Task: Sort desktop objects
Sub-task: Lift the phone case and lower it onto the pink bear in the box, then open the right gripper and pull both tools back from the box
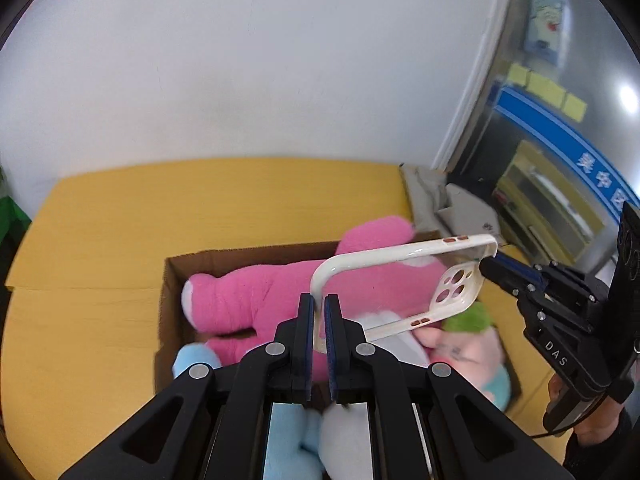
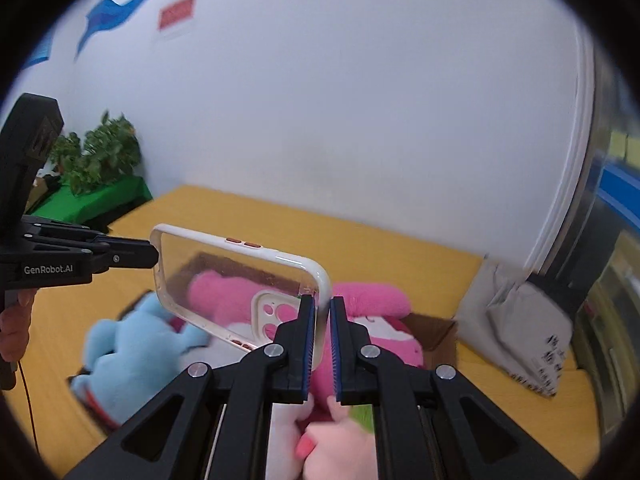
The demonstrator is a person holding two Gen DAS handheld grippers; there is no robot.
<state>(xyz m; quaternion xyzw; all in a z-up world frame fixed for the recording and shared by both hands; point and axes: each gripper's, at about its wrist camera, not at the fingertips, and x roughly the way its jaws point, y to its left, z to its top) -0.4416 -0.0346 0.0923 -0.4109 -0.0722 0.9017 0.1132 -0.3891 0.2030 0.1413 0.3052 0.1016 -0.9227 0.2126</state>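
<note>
1. I saw the yellow wooden desk [image 1: 120,216] carrying an open brown cardboard box [image 1: 170,300], my landmark.
2. Inside the box lay a pink plush toy [image 1: 256,296] and a light-blue plush toy [image 2: 132,344].
3. Above the box hung a clear phone case with a white rim [image 1: 400,280].
4. My left gripper [image 1: 319,312] pinched one end of the case; my right gripper [image 2: 324,316] pinched the camera-cutout end.

Left gripper [image 1: 319,312] and right gripper [image 2: 324,316] face each other, fingers nearly closed.
</note>
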